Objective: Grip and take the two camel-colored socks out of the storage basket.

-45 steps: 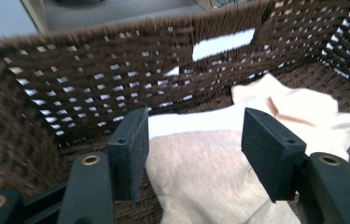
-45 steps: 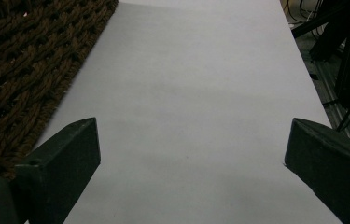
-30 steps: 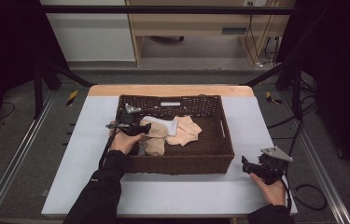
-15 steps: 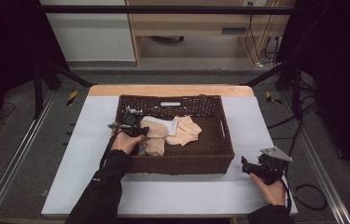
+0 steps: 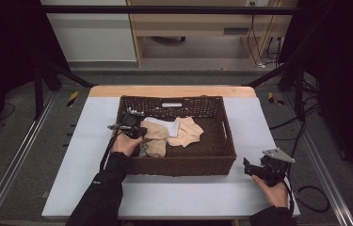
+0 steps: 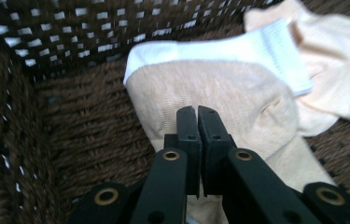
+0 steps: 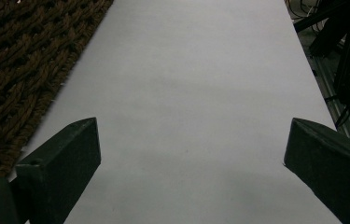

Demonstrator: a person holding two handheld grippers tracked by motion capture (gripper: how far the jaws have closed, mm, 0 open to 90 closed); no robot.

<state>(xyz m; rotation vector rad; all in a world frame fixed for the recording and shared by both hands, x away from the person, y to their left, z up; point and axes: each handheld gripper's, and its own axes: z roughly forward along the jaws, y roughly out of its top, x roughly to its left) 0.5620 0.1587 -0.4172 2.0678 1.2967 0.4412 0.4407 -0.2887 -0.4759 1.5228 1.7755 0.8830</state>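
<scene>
In the wicker basket [image 5: 221,141], left tongs [image 6: 197,116] clamp a beige sock [image 6: 238,100]; right tongs [image 7: 191,154] gape.

Left gripper [image 6: 197,112] closed, right gripper [image 7: 191,140] wide

Left claw [image 6: 196,116] has just snapped its jaws together, pinching the peach sock [image 6: 238,93] with the white cuff. That sock lies on the brown wicker basket [image 6: 70,130] floor, overlapping another peach sock [image 6: 336,70] at the right.

A lab recording bay: black curtains [image 5: 4,56], a metal frame [image 5: 164,9], floor cables [image 5: 306,193], white-topped table [image 5: 188,197].
</scene>
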